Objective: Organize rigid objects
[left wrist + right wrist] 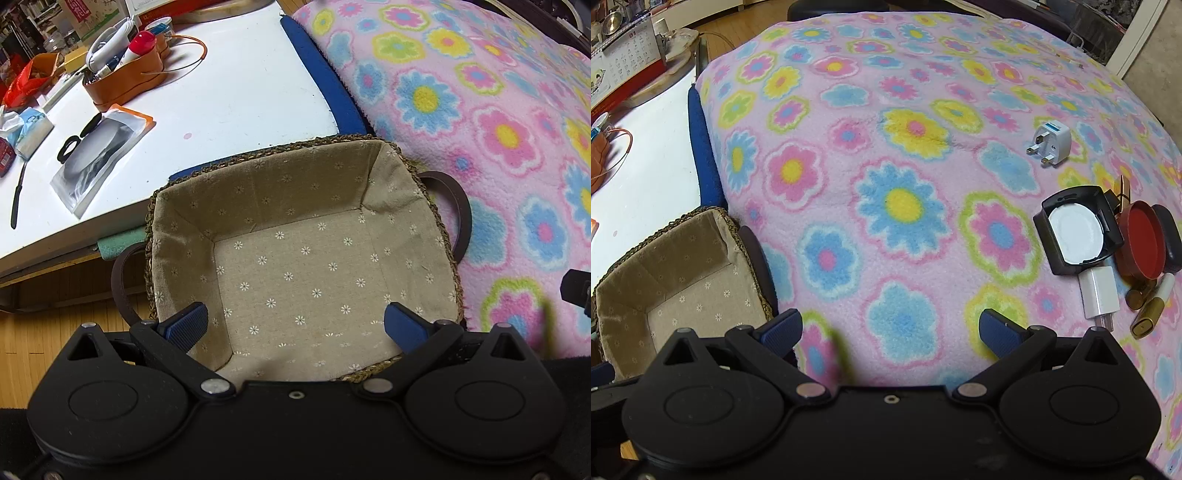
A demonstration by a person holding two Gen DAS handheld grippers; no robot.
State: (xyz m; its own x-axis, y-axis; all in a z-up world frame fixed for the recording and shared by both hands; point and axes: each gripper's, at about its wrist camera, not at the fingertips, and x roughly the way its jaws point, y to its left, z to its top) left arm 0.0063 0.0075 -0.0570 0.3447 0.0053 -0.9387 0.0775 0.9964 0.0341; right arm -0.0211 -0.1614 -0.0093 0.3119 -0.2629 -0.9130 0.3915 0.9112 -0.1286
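Observation:
A woven basket [373, 173] with a daisy-print cloth lining sits empty on the flowered blanket; it also shows at the left of the right wrist view [683, 236]. My left gripper [295, 323] is open and empty, just above the basket's near side. My right gripper [890, 328] is open and empty over the blanket. On the blanket to its right lie a white UK plug adapter [1051, 144], a black box with a white disc [1076, 230], a red round lid [1141, 243], a white USB charger [1099, 295] and a gold lipstick tube [1148, 314].
The pink flowered blanket [905, 166] covers a raised surface. A white table [221, 92] lies left of the basket with an orange leather tray of items [125, 74], a plastic pouch [99, 158], tissues [29, 129] and a black pen [18, 199]. Wood floor [44, 332] lies below.

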